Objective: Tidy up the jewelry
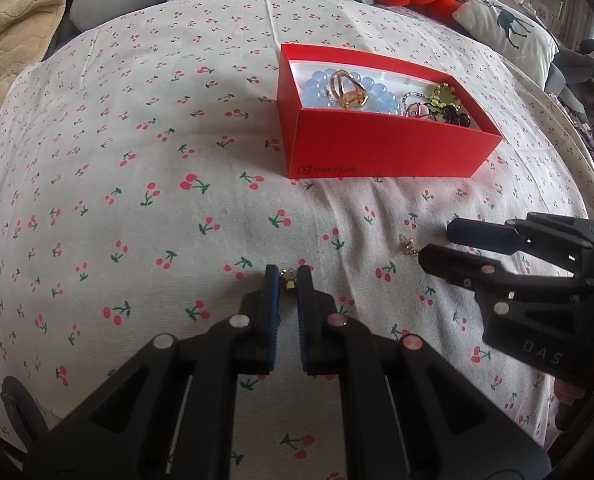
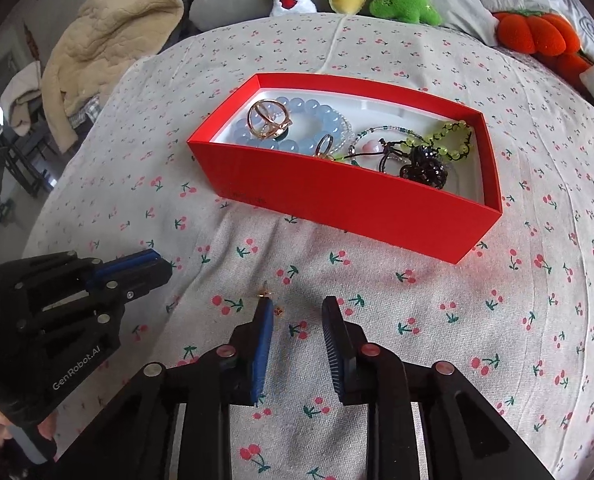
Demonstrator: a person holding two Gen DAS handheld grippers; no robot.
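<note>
A gold earring (image 1: 289, 279) is being pinched by the left tongs (image 1: 288, 276). The right tongs (image 2: 297, 312) are being held spread beside another earring (image 1: 408, 246); the box (image 1: 377, 152) lies ahead.

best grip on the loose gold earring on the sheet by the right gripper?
The gold earring lies flat on the bedsheet, just off the right gripper, whose jaws are open. Probably best to come straight down from above and pinch the wider decorative head, one finger either side. Its thin post is too small to see clearly, and the soft fabric rules out scooping sideways.
</note>
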